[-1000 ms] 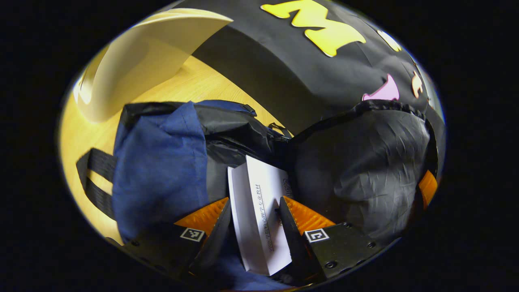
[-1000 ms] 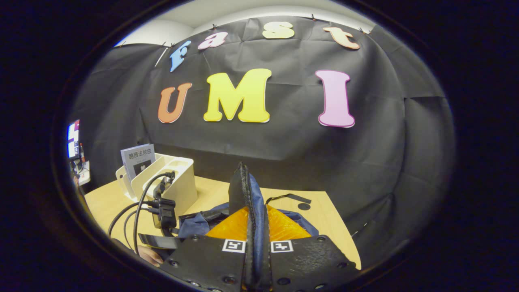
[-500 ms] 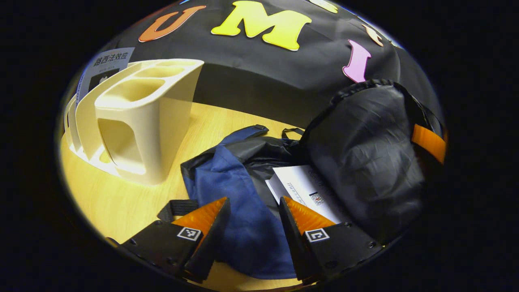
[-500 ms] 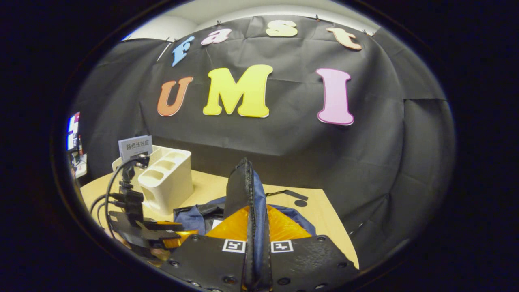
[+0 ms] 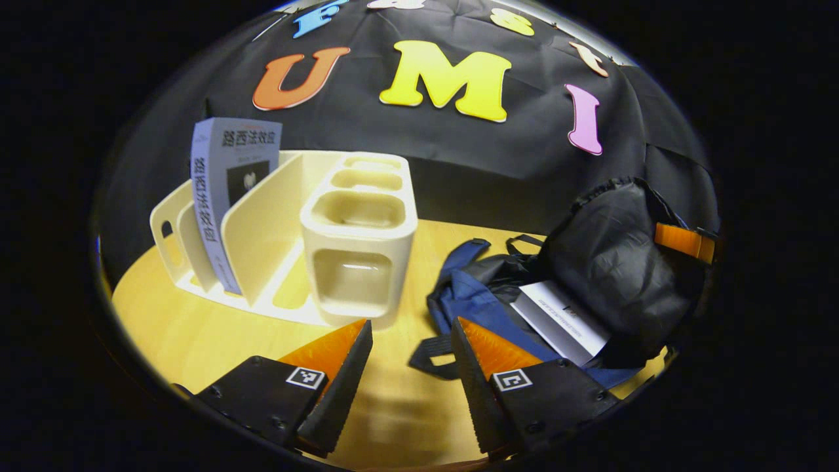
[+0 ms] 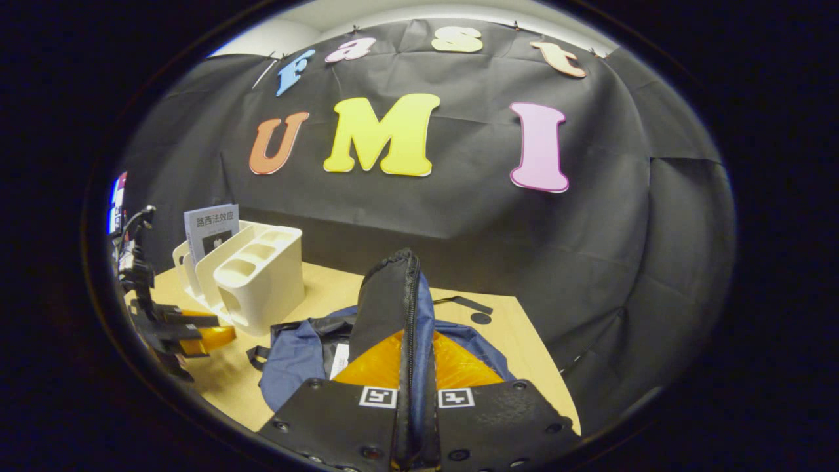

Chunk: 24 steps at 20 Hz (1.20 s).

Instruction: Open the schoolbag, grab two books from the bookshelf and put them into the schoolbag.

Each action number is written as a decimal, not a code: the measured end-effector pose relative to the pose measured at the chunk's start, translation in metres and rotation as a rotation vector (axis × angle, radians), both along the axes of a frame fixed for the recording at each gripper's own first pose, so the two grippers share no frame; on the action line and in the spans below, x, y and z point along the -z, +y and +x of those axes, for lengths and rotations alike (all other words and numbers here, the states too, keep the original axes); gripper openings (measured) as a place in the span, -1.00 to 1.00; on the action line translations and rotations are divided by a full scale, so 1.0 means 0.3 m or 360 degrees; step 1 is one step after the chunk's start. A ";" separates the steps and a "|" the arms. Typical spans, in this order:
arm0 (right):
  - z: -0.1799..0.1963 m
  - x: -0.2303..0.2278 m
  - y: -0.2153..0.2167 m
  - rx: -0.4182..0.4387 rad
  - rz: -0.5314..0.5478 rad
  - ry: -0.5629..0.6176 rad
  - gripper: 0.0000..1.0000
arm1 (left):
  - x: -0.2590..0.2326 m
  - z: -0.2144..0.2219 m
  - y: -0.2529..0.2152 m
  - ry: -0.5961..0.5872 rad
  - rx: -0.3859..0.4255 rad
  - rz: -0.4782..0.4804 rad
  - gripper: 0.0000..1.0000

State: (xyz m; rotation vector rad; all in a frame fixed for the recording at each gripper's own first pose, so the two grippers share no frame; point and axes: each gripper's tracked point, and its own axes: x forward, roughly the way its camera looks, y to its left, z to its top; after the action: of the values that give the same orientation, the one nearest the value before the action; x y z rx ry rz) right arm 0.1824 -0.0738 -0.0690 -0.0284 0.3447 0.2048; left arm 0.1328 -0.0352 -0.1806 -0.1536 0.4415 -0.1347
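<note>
The second book (image 5: 226, 196) stands upright in the bookshelf (image 5: 262, 242), far-left on the desk (image 5: 196, 328), spine facing us. The left gripper (image 5: 409, 367), spread and empty, is nearer and should reach forward-left. The right gripper (image 6: 414, 367) pinches the schoolbag (image 6: 295, 354) flap (image 6: 393, 301) open; a white book (image 5: 560, 318) seems already inside.

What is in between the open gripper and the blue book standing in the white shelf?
In the left gripper view, bare wooden table lies before the left gripper, then a cream divider wall of the bookshelf stands just in front of the blue book.
</note>
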 end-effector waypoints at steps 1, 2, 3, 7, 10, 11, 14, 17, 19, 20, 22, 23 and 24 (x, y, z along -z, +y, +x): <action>-0.001 0.004 0.000 0.0004 -0.0006 0.0000 -0.84 | -0.021 -0.001 0.051 -0.0039 -0.0030 0.0044 0.55; -0.002 0.010 -0.001 0.0010 -0.0016 0.0007 -0.83 | -0.045 -0.001 0.100 -0.0081 -0.0066 0.0087 0.55; -0.003 0.016 -0.002 0.0021 -0.0025 0.0017 -0.84 | -0.073 -0.005 0.145 -0.0111 -0.0096 0.0130 0.55; -0.016 0.017 -0.012 0.0044 -0.0049 0.0025 -0.83 | -0.225 -0.011 0.286 -0.0260 -0.0177 0.0307 0.55; -0.027 0.018 -0.023 0.0066 -0.0059 0.0014 -0.84 | -0.380 0.013 0.359 -0.0390 -0.0189 0.0370 0.53; -0.029 0.020 -0.031 0.0082 -0.0061 0.0014 -0.83 | -0.421 0.022 0.361 -0.0413 -0.0176 0.0335 0.53; -0.049 0.029 -0.036 0.0094 -0.0047 0.0025 -0.84 | -0.515 0.057 0.416 -0.0420 -0.0201 0.0279 0.32; -0.061 0.017 -0.034 0.0099 -0.0051 0.0011 -0.84 | -0.585 0.114 0.480 -0.0381 -0.0227 0.0294 0.48; -0.071 0.019 -0.033 0.0105 -0.0054 0.0012 -0.84 | -0.640 0.160 0.513 -0.0366 -0.0222 0.0282 0.48; -0.077 0.019 -0.031 0.0107 -0.0054 0.0012 -0.84 | -0.663 0.186 0.533 -0.0355 -0.0219 0.0293 0.48; -0.090 0.013 -0.020 0.0094 -0.0067 -0.0007 -0.84 | -0.719 0.250 0.575 -0.0342 -0.0213 0.0317 0.48; -0.093 0.017 -0.019 0.0089 -0.0072 -0.0009 -0.84 | -0.734 0.284 0.586 -0.0311 -0.0190 0.0319 0.48; -0.098 0.018 -0.020 0.0088 -0.0070 -0.0009 -0.84 | -0.748 0.315 0.606 -0.0283 -0.0191 0.0314 0.48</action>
State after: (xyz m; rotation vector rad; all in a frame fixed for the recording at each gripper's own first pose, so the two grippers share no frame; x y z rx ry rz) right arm 0.1529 -0.0798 -0.0745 -0.0625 0.3440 0.1422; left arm 0.2273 0.1465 0.0438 0.0263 0.2652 0.0136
